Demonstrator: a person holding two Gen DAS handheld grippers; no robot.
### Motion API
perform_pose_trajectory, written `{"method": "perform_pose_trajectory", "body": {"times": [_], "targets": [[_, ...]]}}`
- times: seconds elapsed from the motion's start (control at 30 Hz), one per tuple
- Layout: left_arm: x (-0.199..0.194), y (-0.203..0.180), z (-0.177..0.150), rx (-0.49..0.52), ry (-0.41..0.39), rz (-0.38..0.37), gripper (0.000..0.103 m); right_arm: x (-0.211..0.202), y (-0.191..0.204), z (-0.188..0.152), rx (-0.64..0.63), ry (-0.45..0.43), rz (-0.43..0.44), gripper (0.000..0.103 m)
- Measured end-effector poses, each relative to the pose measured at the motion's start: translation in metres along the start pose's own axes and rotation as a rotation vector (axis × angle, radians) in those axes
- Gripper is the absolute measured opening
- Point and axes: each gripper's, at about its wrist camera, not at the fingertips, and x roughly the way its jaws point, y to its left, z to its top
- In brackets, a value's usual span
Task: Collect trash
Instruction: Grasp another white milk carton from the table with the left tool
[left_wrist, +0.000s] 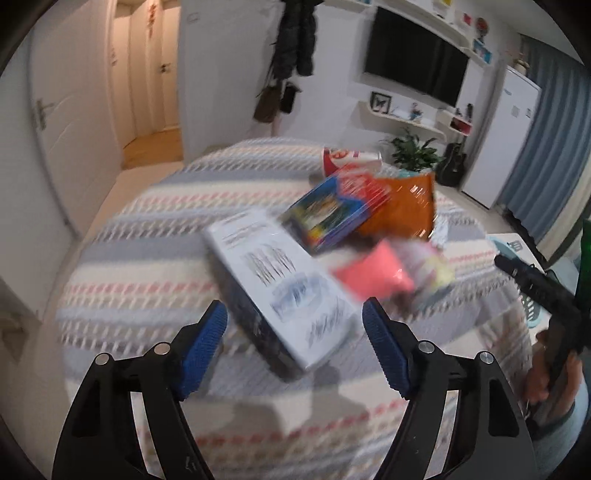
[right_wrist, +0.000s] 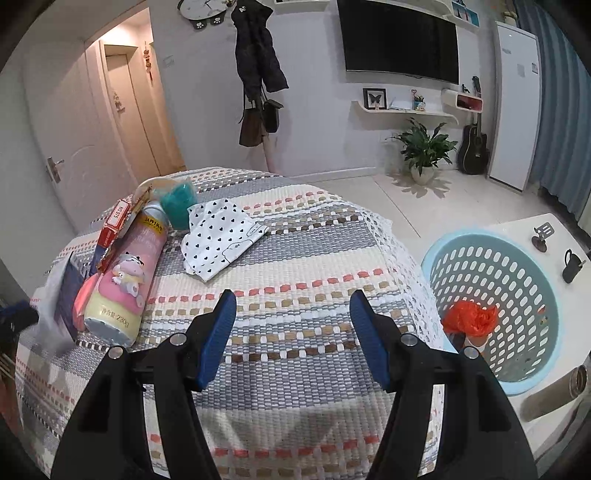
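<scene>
The left wrist view is blurred. My left gripper (left_wrist: 293, 321) is open, and the near end of a white printed box (left_wrist: 280, 288) lies between its blue pads; a narrow gap seems to show on each side. Behind the box lie a blue box (left_wrist: 325, 214), an orange packet (left_wrist: 402, 206), a red cup (left_wrist: 340, 158) and a pink canister (left_wrist: 373, 273). My right gripper (right_wrist: 293, 299) hangs open over the bare woven cloth with nothing between its fingers. The pink canister (right_wrist: 125, 273) lies to its left, beside a red box (right_wrist: 114, 225).
A light blue perforated basket (right_wrist: 517, 258) stands on a white surface to the right of the table, with a crumpled orange bag (right_wrist: 469, 317) inside. A heart-print cloth (right_wrist: 221, 236) and a teal cup (right_wrist: 179, 203) lie farther back. A hand (left_wrist: 554, 369) shows at the right edge.
</scene>
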Motion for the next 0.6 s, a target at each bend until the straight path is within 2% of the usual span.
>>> {"method": "perform_pose_trajectory", "body": {"times": [0.13,0.27,0.37,0.47,0.6], "targets": [[-0.003,0.02,-0.005,-0.105,0.014,-0.06,0.083,0.001,0.003,0.0,-0.012,0.003,-0.009,0.061],[0.011,0.03,0.007,-0.229,0.03,-0.107,0.085,-0.002,0.009,0.001,-0.035,-0.006,-0.007,0.061],[0.033,0.024,0.02,-0.287,0.062,-0.063,0.085,-0.007,0.016,0.004,-0.044,-0.009,0.047,0.061],[0.054,0.019,0.03,-0.301,0.096,0.024,0.085,-0.013,0.031,0.012,-0.062,-0.01,0.098,0.061],[0.072,0.01,0.037,-0.279,0.117,0.063,0.084,-0.021,0.058,0.021,-0.123,-0.023,0.153,0.068]]}}
